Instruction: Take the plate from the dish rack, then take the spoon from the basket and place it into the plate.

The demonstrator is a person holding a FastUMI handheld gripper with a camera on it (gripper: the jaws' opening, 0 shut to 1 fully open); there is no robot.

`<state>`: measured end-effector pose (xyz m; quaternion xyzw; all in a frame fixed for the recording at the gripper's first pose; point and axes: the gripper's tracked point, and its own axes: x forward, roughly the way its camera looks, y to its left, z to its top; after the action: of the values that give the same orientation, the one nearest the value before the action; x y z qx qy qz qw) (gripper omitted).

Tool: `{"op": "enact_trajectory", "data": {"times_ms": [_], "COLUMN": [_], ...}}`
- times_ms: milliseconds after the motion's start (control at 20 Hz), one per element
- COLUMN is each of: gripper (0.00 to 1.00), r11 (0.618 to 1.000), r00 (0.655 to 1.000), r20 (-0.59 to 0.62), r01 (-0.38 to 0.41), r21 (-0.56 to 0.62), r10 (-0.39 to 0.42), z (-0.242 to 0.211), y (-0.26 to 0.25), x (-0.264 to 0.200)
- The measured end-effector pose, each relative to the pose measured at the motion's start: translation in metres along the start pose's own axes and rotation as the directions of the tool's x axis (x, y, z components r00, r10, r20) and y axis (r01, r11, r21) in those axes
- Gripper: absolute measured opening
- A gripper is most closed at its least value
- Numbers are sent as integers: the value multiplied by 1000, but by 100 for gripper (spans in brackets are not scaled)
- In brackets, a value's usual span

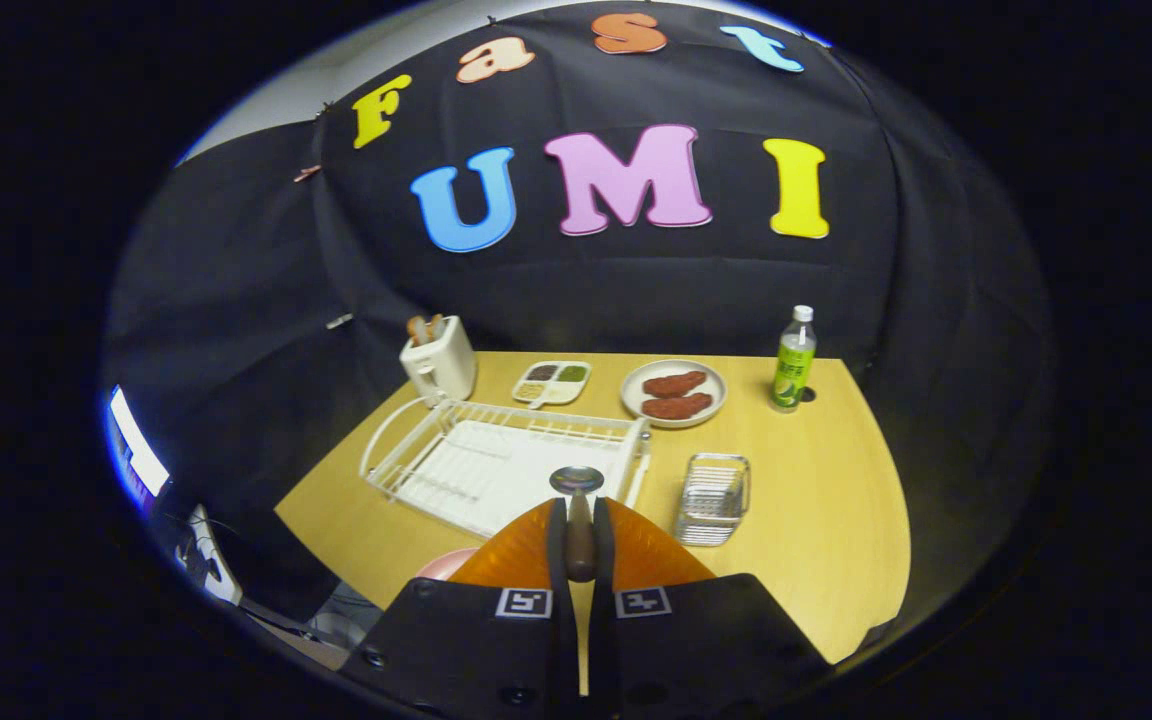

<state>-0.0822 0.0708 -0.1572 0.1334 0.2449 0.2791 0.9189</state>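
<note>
Spoon (577,500) is pinched between the closed fingers of the gripper (579,515), lifted clear of the basket (713,497); placement onto the pink plate (448,563) beside the fingers remains.

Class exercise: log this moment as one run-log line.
gripper: shut on spoon | spoon: lifted above dish rack | basket: beside rack | pink plate: by fingers
</note>
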Motion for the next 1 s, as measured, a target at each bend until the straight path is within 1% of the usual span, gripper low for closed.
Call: {"op": "enact_trajectory", "data": {"times_ms": [100,250,500,600,750,850,1000], "gripper": [8,8,8,8,8,8,9], "r11": [998,991,983,980,974,969,963], "r00": [998,985,958,948,942,940,934], "r20": [-31,-125,-251,-280,-294,-304,-314], "r01": [-60,-127,-164,-179,-200,-206,-226], "r21": [-26,-50,-78,-83,-108,-136,-145], "r10": [59,120,140,149,160,157,172], "z": [-20,-71,-137,-154,-166,-171,-177], "y": [32,62,80,84,87,85,83], "x": [-1,19,44,57,71,76,78]}}
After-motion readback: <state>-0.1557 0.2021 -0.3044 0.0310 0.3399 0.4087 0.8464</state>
